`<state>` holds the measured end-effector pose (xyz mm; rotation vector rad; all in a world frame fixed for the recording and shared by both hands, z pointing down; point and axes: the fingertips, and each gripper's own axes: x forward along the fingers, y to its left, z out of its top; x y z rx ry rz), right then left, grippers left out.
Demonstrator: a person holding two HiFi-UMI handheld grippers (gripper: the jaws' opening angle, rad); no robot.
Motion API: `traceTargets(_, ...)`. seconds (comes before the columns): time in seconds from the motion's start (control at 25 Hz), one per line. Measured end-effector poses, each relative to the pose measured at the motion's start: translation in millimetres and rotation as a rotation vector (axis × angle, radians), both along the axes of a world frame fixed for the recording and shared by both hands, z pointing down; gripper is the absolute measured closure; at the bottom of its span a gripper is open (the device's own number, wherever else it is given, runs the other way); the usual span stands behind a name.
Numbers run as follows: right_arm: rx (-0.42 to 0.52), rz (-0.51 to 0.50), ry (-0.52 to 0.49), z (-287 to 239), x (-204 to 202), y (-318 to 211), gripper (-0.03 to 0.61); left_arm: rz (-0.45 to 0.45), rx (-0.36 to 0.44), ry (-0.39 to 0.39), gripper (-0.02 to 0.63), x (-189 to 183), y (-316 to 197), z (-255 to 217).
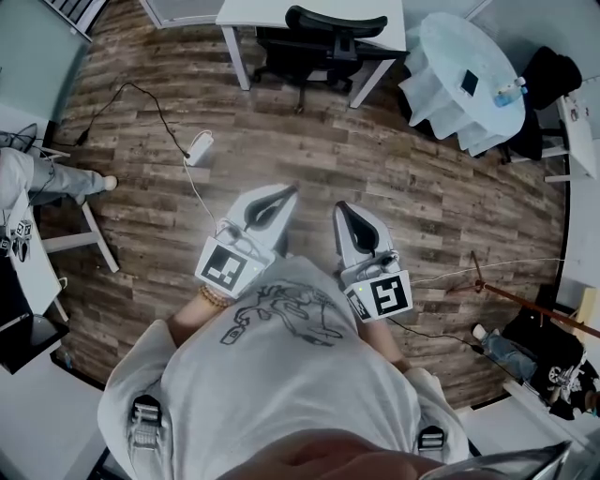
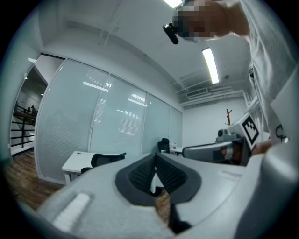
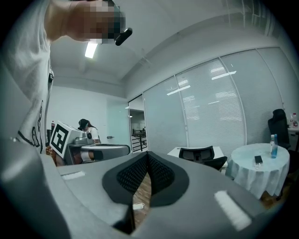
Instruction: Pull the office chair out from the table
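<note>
Your left gripper [image 1: 289,190] and right gripper [image 1: 340,207], jaws pressed together and empty, aim at the black mesh office chair [image 1: 319,42] under the white table [image 1: 246,11], not yet reached.

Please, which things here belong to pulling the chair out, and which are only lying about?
For the job:
office chair
white table over it
left tongs and right tongs, both shut and empty

Lying about:
round table with cloth
bottle on it
white charger on the floor
</note>
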<state>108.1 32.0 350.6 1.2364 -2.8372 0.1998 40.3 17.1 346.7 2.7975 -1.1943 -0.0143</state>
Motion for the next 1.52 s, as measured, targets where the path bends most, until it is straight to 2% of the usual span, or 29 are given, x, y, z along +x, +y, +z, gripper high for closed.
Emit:
traceTargets(0.16,0.001,0.003,0.022,1.6,-10.6,-43.3,0.572,0.008,-0.002,-0.01,0.611,-10.8,-44.7,2.1)
traceTargets(0.36,0.023,-0.003,0.1,4.3,-29.3,-104.0,0.571,0.01,0.004,-0.035,0.611,-30.1,-108.5,3.7)
traceTargets(0.72,0.039,0.015,0.173,12.4,-44.5,-215.5,0.554,0.023,0.023,-0.136,0.586,-58.3,-216.9,15.3)
traceTargets(0.96,0.066,0.036,0.261,20.7,-42.2,-291.3,0.534,0.057,0.035,-0.236,0.569,-63.4,-284.8,33.2)
traceTargets(1.36,0.098,-0.014,0.527,60.1,-24.7,-402.1,0.493,0.16,0.053,-0.487,0.5,-58.2,-392.7,87.6)
traceTargets(1.52,0.082,-0.048,0.624,85.7,-9.3,-446.7,0.482,0.198,0.057,-0.587,0.494,-51.6,-435.5,115.7)
